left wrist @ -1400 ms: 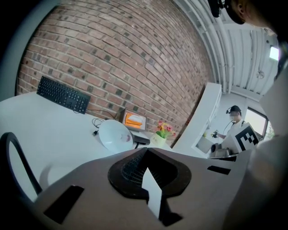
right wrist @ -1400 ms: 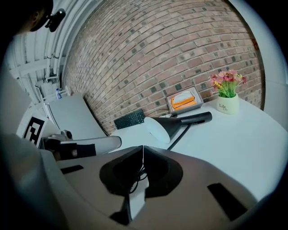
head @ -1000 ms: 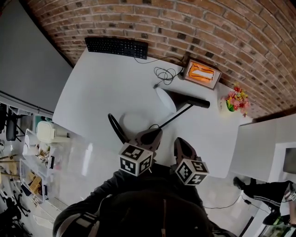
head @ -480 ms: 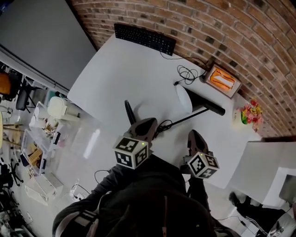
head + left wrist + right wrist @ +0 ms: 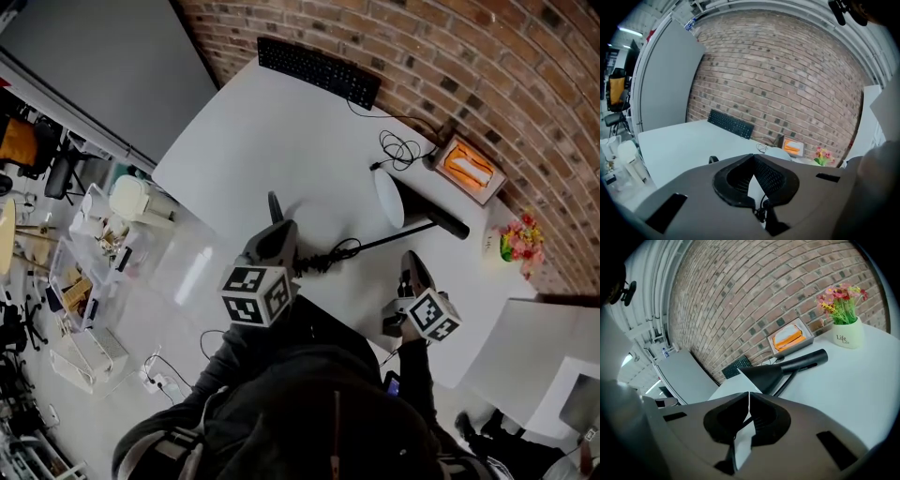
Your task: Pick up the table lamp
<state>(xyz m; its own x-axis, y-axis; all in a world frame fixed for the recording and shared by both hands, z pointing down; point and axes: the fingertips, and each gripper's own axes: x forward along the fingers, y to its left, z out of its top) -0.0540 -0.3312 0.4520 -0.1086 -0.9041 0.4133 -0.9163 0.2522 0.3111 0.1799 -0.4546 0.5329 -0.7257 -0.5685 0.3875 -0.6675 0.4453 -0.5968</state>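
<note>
The table lamp lies across the white table (image 5: pixel 272 131). Its black cone shade (image 5: pixel 392 197) has a pale inside, and a thin black arm (image 5: pixel 375 244) runs down to the round base (image 5: pixel 274 206). My left gripper (image 5: pixel 283 230) is shut and empty, just short of the base and the knotted cable (image 5: pixel 323 260). My right gripper (image 5: pixel 412 260) is shut and empty near the table's front edge, below the lamp arm. The right gripper view shows the shade (image 5: pixel 764 373) and its tube (image 5: pixel 806 359) ahead of the shut jaws (image 5: pixel 749 393). The left gripper view shows shut jaws (image 5: pixel 753 156).
A black keyboard (image 5: pixel 319 70) lies at the far edge by the brick wall. A coiled cable (image 5: pixel 403 150), an orange and white box (image 5: pixel 472 169) and a flower pot (image 5: pixel 516 242) sit at the right. Plastic bins (image 5: pixel 84 281) stand on the floor at left.
The head view has swung, so the table sits further right. The two grippers have spread apart: the left stays by the lamp base, the right has moved rightwards. Both stay shut.
</note>
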